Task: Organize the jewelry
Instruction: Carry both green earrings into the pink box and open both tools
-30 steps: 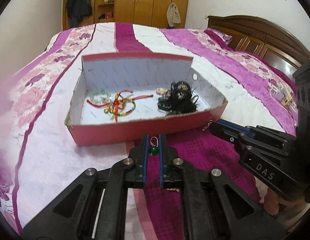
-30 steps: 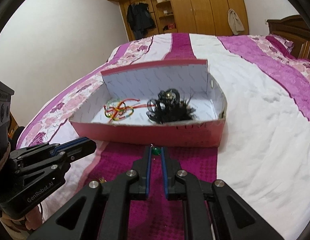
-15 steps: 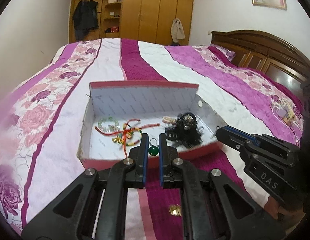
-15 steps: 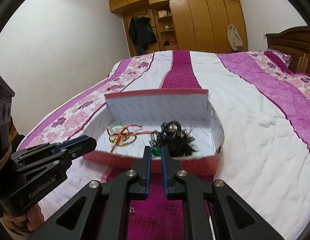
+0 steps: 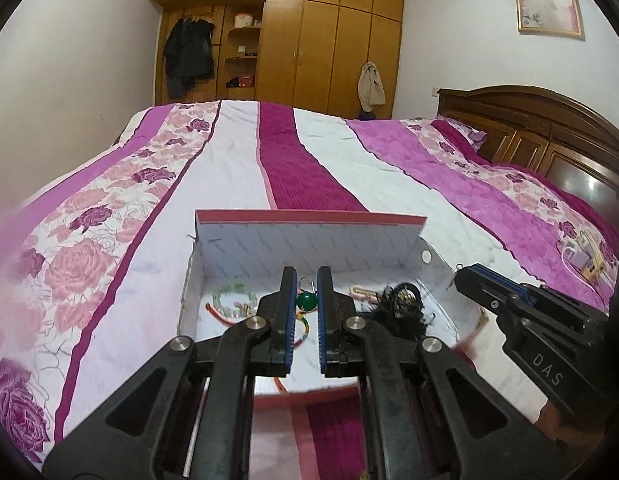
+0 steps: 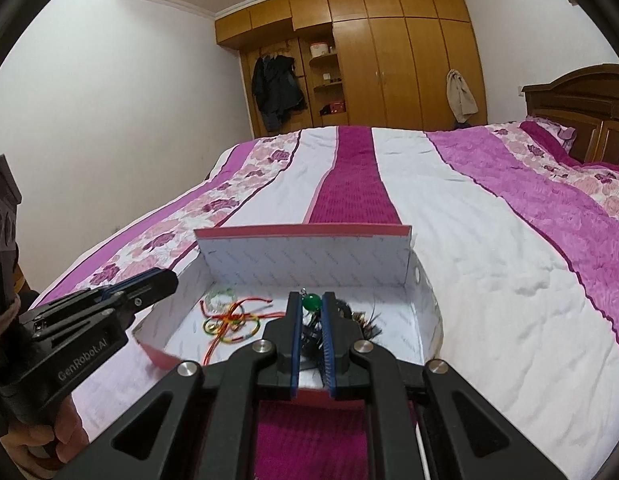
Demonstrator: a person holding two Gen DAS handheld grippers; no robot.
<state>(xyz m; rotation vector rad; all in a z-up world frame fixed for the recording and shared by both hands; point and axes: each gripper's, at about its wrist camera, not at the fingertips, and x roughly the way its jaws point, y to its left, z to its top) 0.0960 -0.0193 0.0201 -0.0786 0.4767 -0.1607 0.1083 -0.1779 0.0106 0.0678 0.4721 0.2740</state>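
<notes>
— What does the left gripper (image 5: 306,278) hold?
— A green pendant (image 5: 306,301), pinched between nearly closed fingers, just above the open red box (image 5: 309,240).
— And the right gripper (image 6: 311,297)?
— Equally narrow, clamping a second green pendant (image 6: 311,302) over the same box.
— What lies below?
— Red cord bracelets (image 6: 229,320) to the left, a black tangle (image 5: 401,312) to the right. Beyond, the striped bed (image 5: 237,168).

My left gripper (image 5: 306,292), green pendant (image 5: 307,301) pinched: was low before box's near wall, tips over magenta stripe; now raised, tips over box (image 5: 309,236) interior. My right gripper (image 6: 311,306), own green pendant (image 6: 311,302) pinched: same shift, from outside near wall to over box floor.
</notes>
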